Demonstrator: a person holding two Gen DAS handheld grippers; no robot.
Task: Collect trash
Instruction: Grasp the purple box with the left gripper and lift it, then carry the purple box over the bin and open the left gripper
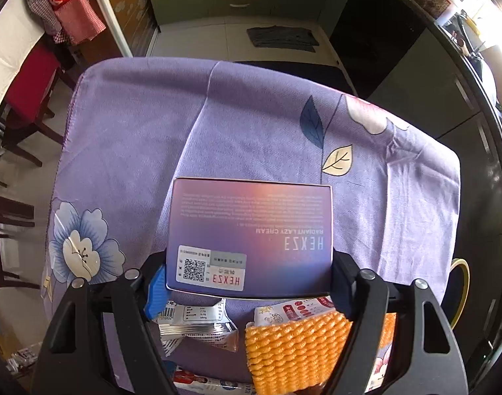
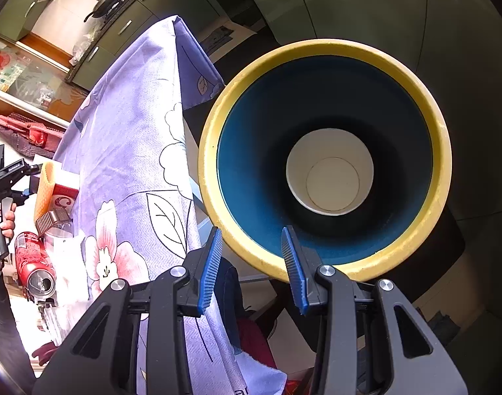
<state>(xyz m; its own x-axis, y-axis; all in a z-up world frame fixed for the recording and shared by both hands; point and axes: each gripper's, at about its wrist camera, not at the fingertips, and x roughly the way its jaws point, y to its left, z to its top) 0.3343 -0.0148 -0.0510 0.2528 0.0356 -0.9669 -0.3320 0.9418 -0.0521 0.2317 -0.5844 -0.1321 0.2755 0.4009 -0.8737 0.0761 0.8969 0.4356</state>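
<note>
**Left claw closing on a cream carton; right claw holding the bin by its rim**

Left-wrist view: the left claw [image 1: 249,275] straddles a flat rectangular cream carton [image 1: 251,230] that lies on the cloth-covered desk [image 1: 135,125]. Its jaws stand fairly wide, one at each short side of the carton; the right jaw appears to touch the carton's edge, while the blue ribbed pad [image 1: 157,291] at 9 o'clock looks just clear of it, so a firm grip cannot be confirmed. The carton is glossy card with a purple-to-pink gradient and sharp corners. Smooth walls of this kind may slip, so the pads would best meet the two sides squarely and low down before any lift. At 6 o'clock from the carton lie a crinkled silver foil wrapper [image 1: 198,326] and an orange foam fruit net [image 1: 293,349] with a soft, knobbly weave; both are light and should be left undisturbed.

Right-wrist view: the right claw [image 2: 251,263], narrowly set, pinches the thick yellow rim of a round waste bin [image 2: 415,89] with a dark blue inner wall. A white paper cup [image 2: 330,171] lies at its bottom. The bin hangs beside the desk edge at about 3 o'clock from the cloth. A dented red drinks can [image 2: 33,263] waits on the desk at 9 o'clock.
</note>
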